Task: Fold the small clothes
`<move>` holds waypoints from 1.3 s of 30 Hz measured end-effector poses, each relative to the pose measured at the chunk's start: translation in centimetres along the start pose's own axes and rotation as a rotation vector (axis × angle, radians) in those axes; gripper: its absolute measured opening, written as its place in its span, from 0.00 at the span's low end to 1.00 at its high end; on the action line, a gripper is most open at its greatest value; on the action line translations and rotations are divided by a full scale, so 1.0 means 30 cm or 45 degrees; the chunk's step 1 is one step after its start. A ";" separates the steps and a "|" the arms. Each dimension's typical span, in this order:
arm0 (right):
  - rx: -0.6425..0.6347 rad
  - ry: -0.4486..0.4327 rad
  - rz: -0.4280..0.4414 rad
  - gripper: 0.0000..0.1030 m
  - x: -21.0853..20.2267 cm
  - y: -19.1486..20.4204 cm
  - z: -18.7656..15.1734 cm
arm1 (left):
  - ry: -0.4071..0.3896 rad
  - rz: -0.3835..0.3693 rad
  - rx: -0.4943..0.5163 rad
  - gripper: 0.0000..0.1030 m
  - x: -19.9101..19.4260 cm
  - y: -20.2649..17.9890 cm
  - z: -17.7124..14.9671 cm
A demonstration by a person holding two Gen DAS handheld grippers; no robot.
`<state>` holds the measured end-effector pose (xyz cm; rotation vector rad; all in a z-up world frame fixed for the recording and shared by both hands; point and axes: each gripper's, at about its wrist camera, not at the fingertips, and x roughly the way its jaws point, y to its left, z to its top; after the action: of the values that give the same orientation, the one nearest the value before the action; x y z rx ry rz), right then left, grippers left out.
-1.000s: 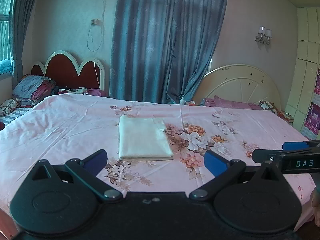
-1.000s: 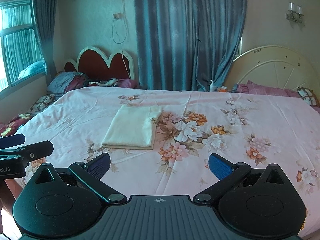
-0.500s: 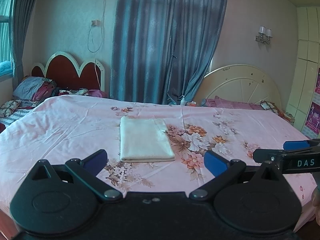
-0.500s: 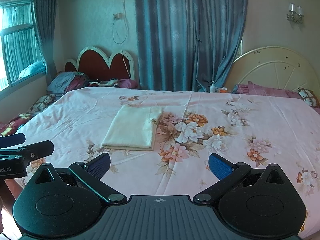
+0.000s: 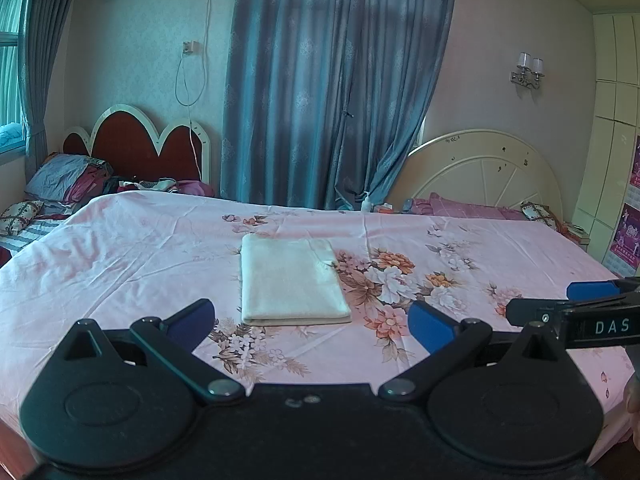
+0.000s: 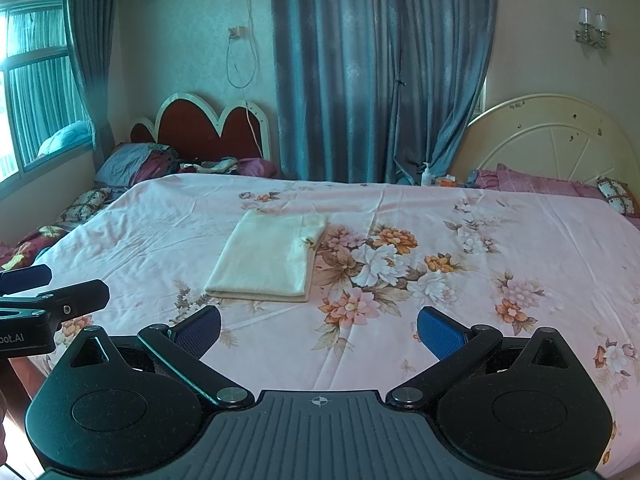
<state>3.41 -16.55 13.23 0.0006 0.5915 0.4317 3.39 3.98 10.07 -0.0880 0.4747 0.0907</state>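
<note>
A cream cloth (image 5: 292, 280) lies folded into a neat rectangle on the pink floral bed sheet (image 5: 120, 248); it also shows in the right wrist view (image 6: 268, 258). My left gripper (image 5: 312, 322) is open and empty, held back from the cloth's near edge above the sheet. My right gripper (image 6: 318, 330) is open and empty, also short of the cloth, which lies ahead and to its left. Each gripper shows at the edge of the other's view: the right one (image 5: 576, 306) and the left one (image 6: 40, 292).
The bed sheet (image 6: 500, 248) spreads wide to the right of the cloth. Pillows and bedding (image 5: 68, 178) pile at the red headboard (image 5: 136, 148) on the left. A cream headboard (image 5: 480, 172), blue curtains (image 5: 332, 88) and a bottle (image 6: 427, 174) stand behind the bed.
The left wrist view has tilted slightly, so the cloth sits a little lower and further from the fingers. The cloth itself has not moved and both grippers stay open.
</note>
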 end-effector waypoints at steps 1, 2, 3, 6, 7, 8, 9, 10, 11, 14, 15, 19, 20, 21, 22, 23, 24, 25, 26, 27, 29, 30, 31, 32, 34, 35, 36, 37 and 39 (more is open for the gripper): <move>-0.001 -0.001 0.002 1.00 0.002 -0.002 0.001 | 0.000 0.001 0.001 1.00 0.001 -0.001 0.001; -0.003 -0.001 0.003 1.00 0.002 -0.003 0.001 | 0.001 0.000 0.001 1.00 0.003 0.001 0.004; -0.003 -0.001 0.003 1.00 0.003 -0.002 0.002 | 0.000 -0.001 0.002 1.00 0.001 0.000 0.002; -0.003 -0.001 0.006 1.00 0.003 -0.002 0.002 | -0.004 -0.003 0.006 1.00 0.004 0.003 0.006; -0.005 0.000 0.004 1.00 0.002 -0.001 0.002 | -0.005 -0.003 0.006 1.00 0.006 0.004 0.008; -0.004 -0.002 0.003 1.00 0.002 0.000 0.002 | -0.004 -0.003 0.005 1.00 0.005 0.003 0.007; -0.002 -0.002 0.005 1.00 0.002 0.000 0.002 | -0.004 -0.002 0.005 1.00 0.004 0.003 0.006; -0.003 -0.001 0.008 1.00 0.003 0.001 0.004 | -0.003 -0.002 0.006 1.00 0.004 0.003 0.006; -0.004 -0.001 0.005 1.00 0.003 0.002 0.004 | -0.004 -0.001 0.006 1.00 0.006 0.004 0.009; -0.003 -0.001 0.007 1.00 0.003 0.003 0.004 | -0.008 0.000 0.006 1.00 0.010 0.010 0.014; -0.003 -0.002 0.007 1.00 0.004 0.002 0.006 | -0.009 0.001 0.007 1.00 0.012 0.008 0.014; -0.003 -0.002 0.006 1.00 0.003 0.004 0.004 | -0.009 -0.002 0.008 1.00 0.012 0.007 0.013; -0.003 -0.002 0.006 1.00 0.003 0.005 0.004 | -0.010 -0.002 0.008 1.00 0.013 0.009 0.015; -0.004 -0.002 0.006 1.00 0.005 0.005 0.005 | -0.010 -0.001 0.008 1.00 0.015 0.010 0.016; -0.004 -0.003 0.006 1.00 0.004 0.005 0.004 | -0.008 -0.002 0.006 1.00 0.014 0.009 0.015; -0.006 -0.003 0.008 1.00 0.004 0.004 0.007 | -0.009 -0.003 0.006 1.00 0.014 0.010 0.015; -0.006 -0.003 0.008 1.00 0.004 0.005 0.007 | -0.010 -0.003 0.009 1.00 0.015 0.010 0.016; -0.008 -0.003 0.011 1.00 0.005 0.003 0.008 | -0.009 -0.001 0.010 1.00 0.014 0.010 0.014; -0.011 -0.002 0.013 1.00 0.007 0.002 0.013 | -0.010 0.000 0.011 1.00 0.015 0.011 0.016; -0.010 -0.003 0.014 1.00 0.009 0.003 0.015 | -0.010 -0.001 0.011 1.00 0.015 0.011 0.016; -0.009 -0.002 0.014 1.00 0.007 0.003 0.013 | -0.009 -0.002 0.013 1.00 0.015 0.010 0.016; -0.009 -0.003 0.013 1.00 0.009 0.005 0.014 | -0.009 -0.002 0.013 1.00 0.015 0.011 0.017; -0.010 -0.003 0.013 1.00 0.007 0.002 0.012 | -0.009 -0.004 0.014 1.00 0.013 0.013 0.019; -0.009 -0.002 0.014 1.00 0.007 0.002 0.012 | -0.008 -0.004 0.014 1.00 0.014 0.015 0.021; -0.009 -0.003 0.013 1.00 0.007 0.002 0.012 | -0.009 -0.005 0.015 1.00 0.014 0.016 0.022; -0.011 -0.003 0.013 1.00 0.007 0.001 0.011 | -0.009 -0.006 0.014 1.00 0.015 0.017 0.023; -0.011 -0.003 0.015 1.00 0.007 0.000 0.011 | -0.009 -0.005 0.014 1.00 0.014 0.015 0.022; -0.011 -0.004 0.015 1.00 0.007 0.001 0.012 | -0.009 -0.005 0.013 1.00 0.016 0.018 0.024; -0.015 -0.006 0.018 1.00 0.008 0.002 0.017 | -0.010 -0.009 0.015 1.00 0.015 0.014 0.021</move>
<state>3.83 -16.34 13.53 -0.0056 0.5849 0.4490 4.03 4.50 10.40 -0.0779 0.4670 0.0817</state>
